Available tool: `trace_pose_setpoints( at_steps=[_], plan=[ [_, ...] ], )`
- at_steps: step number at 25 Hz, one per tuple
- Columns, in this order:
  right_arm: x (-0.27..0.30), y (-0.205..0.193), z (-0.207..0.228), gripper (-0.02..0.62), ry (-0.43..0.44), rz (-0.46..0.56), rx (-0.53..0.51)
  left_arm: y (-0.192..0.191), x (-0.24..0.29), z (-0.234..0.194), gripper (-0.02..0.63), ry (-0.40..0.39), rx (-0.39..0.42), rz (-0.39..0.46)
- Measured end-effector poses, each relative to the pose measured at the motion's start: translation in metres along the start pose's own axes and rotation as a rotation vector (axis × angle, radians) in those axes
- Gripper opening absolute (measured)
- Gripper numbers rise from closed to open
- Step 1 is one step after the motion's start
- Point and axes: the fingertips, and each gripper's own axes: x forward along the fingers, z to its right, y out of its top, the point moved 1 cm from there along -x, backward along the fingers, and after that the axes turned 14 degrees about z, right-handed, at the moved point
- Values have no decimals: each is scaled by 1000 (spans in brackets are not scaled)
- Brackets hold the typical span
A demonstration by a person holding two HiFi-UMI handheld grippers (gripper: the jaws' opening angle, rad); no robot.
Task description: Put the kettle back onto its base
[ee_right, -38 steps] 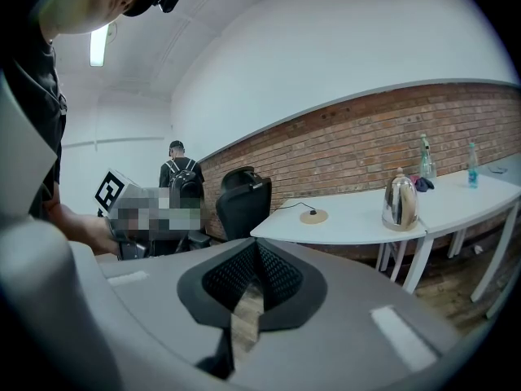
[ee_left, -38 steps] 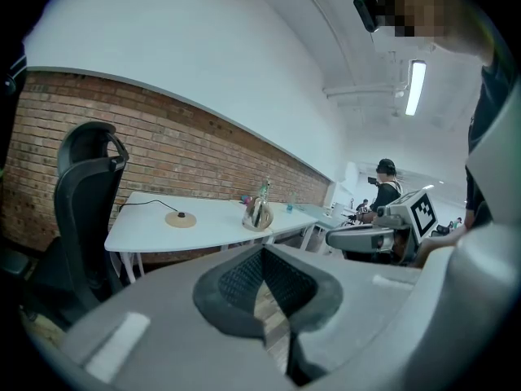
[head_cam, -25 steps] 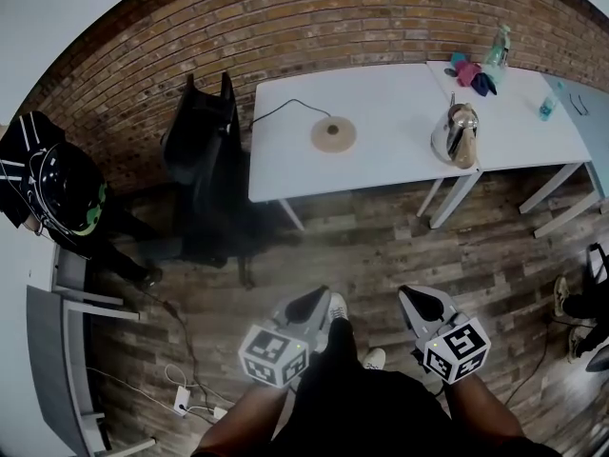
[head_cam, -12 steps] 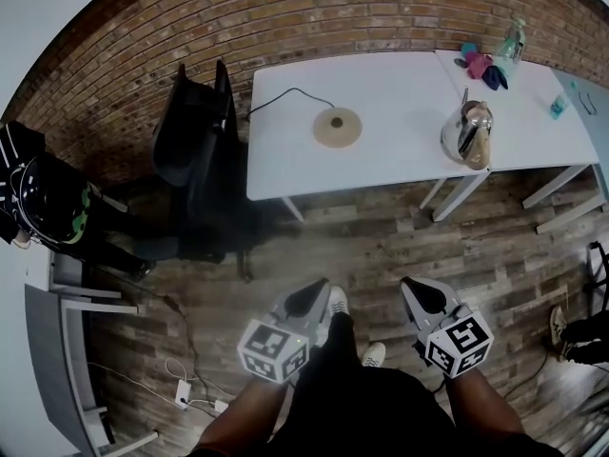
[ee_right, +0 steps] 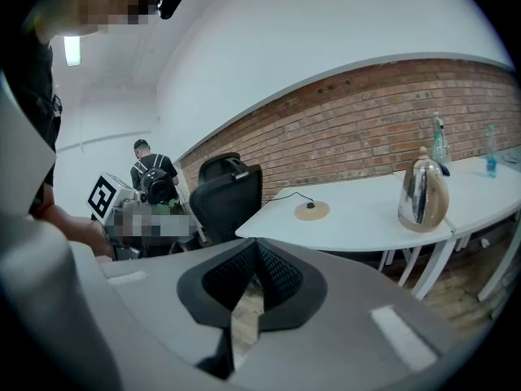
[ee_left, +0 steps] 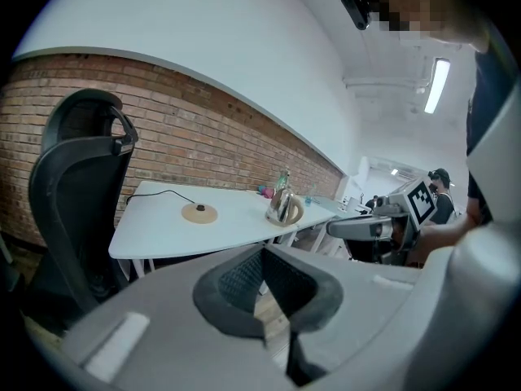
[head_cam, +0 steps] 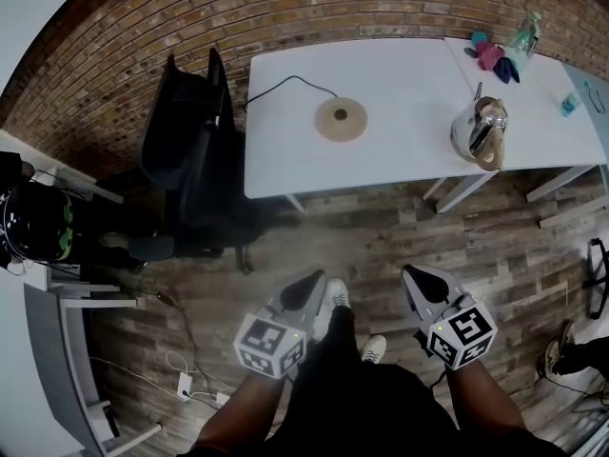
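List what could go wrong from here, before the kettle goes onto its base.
1. The kettle stands close to the front edge of the white table; a clumsy approach could knock it off.
2. The base looks light, and its cord runs off toward the chair side; an off-centre landing might push it.
3. The left tongs and right tongs are both shut; they must open before gripping.

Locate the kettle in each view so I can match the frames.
Head view: kettle upper right, near the white table's front edge.
Left gripper view: kettle at centre, right of the round base.
Right gripper view: kettle right of centre.
Shared landmark: the round base, left of the kettle in every view.
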Motion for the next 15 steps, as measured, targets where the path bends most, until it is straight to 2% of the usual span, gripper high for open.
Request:
trace_pose_setpoints(
  at_steps=[7, 15],
  plan=[
    [25, 2, 16, 28, -13, -12, 2, 3, 19, -22, 0, -4, -15, -3],
    [56, 23, 22, 28, -20, 4, -23, 29, 35, -46, 0, -20, 13, 14]
  ],
)
